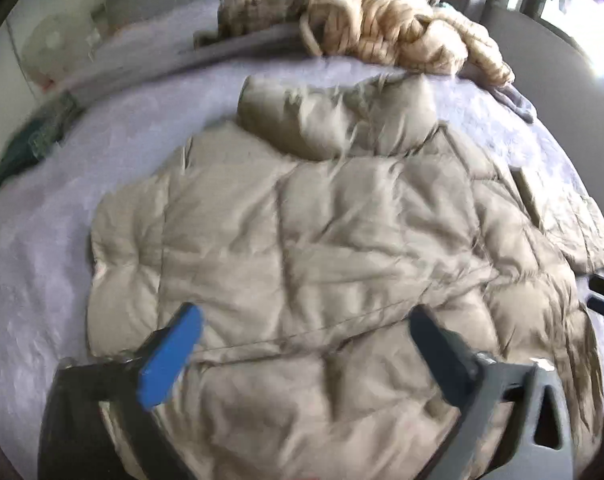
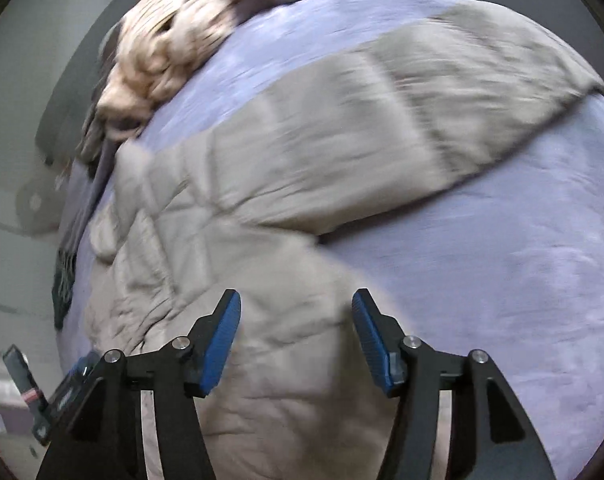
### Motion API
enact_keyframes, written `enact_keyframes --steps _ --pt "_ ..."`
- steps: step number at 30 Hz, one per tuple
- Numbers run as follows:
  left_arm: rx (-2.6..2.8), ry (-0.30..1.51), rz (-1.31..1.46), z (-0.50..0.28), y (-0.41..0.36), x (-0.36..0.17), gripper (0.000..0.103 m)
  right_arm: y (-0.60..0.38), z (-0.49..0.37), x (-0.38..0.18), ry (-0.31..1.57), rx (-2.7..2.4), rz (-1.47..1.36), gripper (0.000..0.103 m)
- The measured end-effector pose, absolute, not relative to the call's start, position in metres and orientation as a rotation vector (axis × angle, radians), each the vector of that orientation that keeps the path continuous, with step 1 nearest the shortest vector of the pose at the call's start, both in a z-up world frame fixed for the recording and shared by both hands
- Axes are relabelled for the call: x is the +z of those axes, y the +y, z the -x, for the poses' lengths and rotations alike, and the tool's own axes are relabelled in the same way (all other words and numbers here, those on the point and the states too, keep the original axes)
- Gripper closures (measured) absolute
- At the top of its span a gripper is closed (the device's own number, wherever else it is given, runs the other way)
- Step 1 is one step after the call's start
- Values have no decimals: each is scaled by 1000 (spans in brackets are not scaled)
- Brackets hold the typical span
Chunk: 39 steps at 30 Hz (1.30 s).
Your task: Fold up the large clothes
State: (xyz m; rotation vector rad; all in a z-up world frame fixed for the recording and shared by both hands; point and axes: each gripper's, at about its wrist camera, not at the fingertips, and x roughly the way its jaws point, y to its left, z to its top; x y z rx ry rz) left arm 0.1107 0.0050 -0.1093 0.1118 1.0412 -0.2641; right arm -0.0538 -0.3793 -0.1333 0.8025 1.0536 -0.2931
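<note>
A beige puffer jacket [image 1: 302, 248] lies spread on a lilac bedspread [image 1: 42, 260], hood toward the far side. My left gripper [image 1: 305, 320] hovers over the jacket's lower body, jaws wide open, nothing between the blue pads. In the right wrist view the same jacket [image 2: 230, 216] stretches one sleeve [image 2: 441, 92] out to the upper right. My right gripper [image 2: 296, 320] hangs above the jacket's hem edge, open, with no cloth pinched. The right gripper's tip [image 1: 603, 296] shows at the right edge of the left wrist view.
A heap of cream chunky knit [image 1: 405, 28] and other clothes lies at the far side of the bed [image 2: 158, 56]. A dark green garment [image 1: 34, 140] lies at the bed's left edge. Bare bedspread [image 2: 501, 280] extends to the right of the jacket.
</note>
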Motion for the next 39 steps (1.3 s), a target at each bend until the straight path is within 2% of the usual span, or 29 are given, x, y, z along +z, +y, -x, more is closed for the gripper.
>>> enact_keyframes --steps 7,8,12,13,14,22,29,30,31,32,33,34,35,39 --pt "-323 1098 -145 -102 -61 -114 0 -462 100 -137 987 -414 -943 29" --pt "-330 1111 -142 -101 -69 -117 0 -476 107 -139 968 -429 -978 19" --pt "-360 1169 -171 -98 -100 -131 0 -519 121 -149 857 -459 -1100 17" --pt "-360 1166 -179 -96 -105 -131 0 -530 124 -150 827 -469 -1117 7" --pt "-363 1161 -190 -93 -112 -132 0 -537 125 -150 801 -475 -1126 0" --pt "-390 1173 -165 -91 -144 -124 0 -596 111 -161 635 -422 -1328 0" --pt "-358 1164 -121 -101 -138 -116 0 -629 96 -179 513 -386 -1529 1" --pt "-351 1163 -119 -104 -136 -115 0 -630 94 -180 503 -385 -1547 3" --pt "-341 1160 -117 -105 -132 -115 0 -630 92 -179 498 -382 -1561 12" --pt "-333 1157 -113 -105 -128 -114 0 -630 90 -178 502 -375 -1569 35" --pt "-322 1152 -108 -106 -122 -113 0 -628 84 -178 522 -364 -1573 49" --pt "-311 1149 -102 -108 -116 -112 0 -628 82 -177 534 -359 -1567 77" --pt "-302 1145 -97 -108 -111 -111 0 -626 80 -174 536 -355 -1551 88" --pt "-261 1126 -79 -114 -85 -107 0 -608 61 -139 542 -338 -1403 91"
